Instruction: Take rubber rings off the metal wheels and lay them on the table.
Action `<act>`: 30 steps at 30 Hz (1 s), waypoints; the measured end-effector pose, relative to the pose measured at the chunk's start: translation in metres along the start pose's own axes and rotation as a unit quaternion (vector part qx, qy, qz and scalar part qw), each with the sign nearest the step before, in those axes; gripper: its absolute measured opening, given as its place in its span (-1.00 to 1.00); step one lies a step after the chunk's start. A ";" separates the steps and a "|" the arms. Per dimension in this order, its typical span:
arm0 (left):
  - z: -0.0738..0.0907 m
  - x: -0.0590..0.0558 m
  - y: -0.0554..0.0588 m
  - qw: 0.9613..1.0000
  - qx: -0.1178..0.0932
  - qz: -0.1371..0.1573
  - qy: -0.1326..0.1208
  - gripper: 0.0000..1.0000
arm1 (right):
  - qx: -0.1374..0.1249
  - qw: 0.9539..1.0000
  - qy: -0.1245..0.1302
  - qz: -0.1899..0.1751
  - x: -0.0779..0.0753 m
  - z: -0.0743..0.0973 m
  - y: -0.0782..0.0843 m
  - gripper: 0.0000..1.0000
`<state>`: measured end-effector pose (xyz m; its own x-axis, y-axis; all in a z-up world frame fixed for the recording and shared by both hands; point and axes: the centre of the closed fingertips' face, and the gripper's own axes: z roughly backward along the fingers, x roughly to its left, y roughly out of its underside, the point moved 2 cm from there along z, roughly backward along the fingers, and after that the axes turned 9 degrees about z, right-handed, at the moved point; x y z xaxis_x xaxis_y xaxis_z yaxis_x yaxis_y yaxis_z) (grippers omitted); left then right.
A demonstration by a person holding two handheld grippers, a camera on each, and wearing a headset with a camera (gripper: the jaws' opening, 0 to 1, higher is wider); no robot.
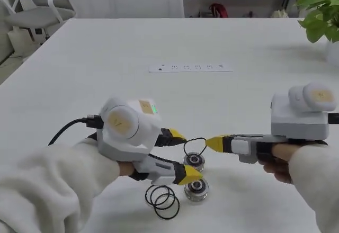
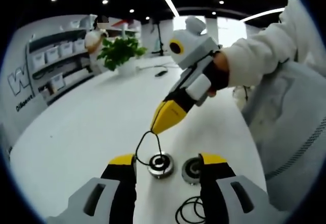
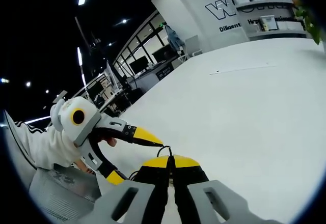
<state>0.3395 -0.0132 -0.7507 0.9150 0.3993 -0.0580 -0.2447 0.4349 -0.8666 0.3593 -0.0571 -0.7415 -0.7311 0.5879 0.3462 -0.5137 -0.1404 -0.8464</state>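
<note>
While a ring (image 1: 195,139) hangs, wall (image 3: 235,27) perhaps reads "Diligent".

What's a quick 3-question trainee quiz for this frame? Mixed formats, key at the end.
1. True or false: the right gripper is shut on a rubber ring that runs down to a metal wheel.
2. Fill in: the left gripper has its jaws ____.
3. The loose rings lie: A) on the table beside the nearer wheel; B) stacked on top of a wheel; C) clamped between the left gripper's jaws.
Key: 1 true; 2 open; 3 A.
</note>
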 end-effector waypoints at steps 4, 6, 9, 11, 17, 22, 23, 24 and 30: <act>0.008 -0.001 -0.005 1.000 -0.001 -0.009 -0.003 0.12 | -0.009 1.000 0.000 0.001 0.001 0.003 -0.006 -1.00; 0.012 -0.001 -0.006 1.000 -0.001 -0.008 -0.003 0.19 | -0.017 1.000 -0.001 -0.001 0.001 0.004 -0.010 -1.00; 0.018 -0.002 -0.005 1.000 0.000 -0.011 -0.005 0.28 | -0.026 1.000 -0.003 -0.003 0.003 0.006 -0.015 -1.00; 0.024 -0.003 -0.004 1.000 -0.001 -0.011 -0.006 0.31 | -0.030 1.000 -0.005 -0.001 0.004 0.007 -0.018 -1.00; 0.039 -0.002 -0.008 1.000 -0.015 0.000 -0.014 0.50 | -0.042 0.999 -0.010 -0.001 0.006 0.009 -0.025 -1.00; 0.054 0.003 -0.011 0.999 -0.026 0.005 -0.031 0.56 | -0.051 0.999 -0.015 -0.005 0.009 0.010 -0.029 -1.00; 0.056 0.004 -0.012 0.999 -0.029 0.006 -0.034 0.57 | -0.052 0.999 -0.016 -0.005 0.009 0.011 -0.030 -1.00; 0.058 0.004 -0.013 0.999 -0.030 0.008 -0.036 0.58 | -0.054 0.998 -0.017 -0.006 0.010 0.011 -0.031 -1.00; 0.070 0.005 -0.020 0.998 -0.047 0.013 -0.049 0.64 | -0.061 0.998 -0.021 -0.008 0.012 0.013 -0.036 -1.00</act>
<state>0.3262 0.0364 -0.6984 0.8718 0.4885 -0.0372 -0.2329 0.3465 -0.9087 0.3629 -0.0556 -0.7019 -0.7434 0.5543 0.3744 -0.4682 -0.0313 -0.8831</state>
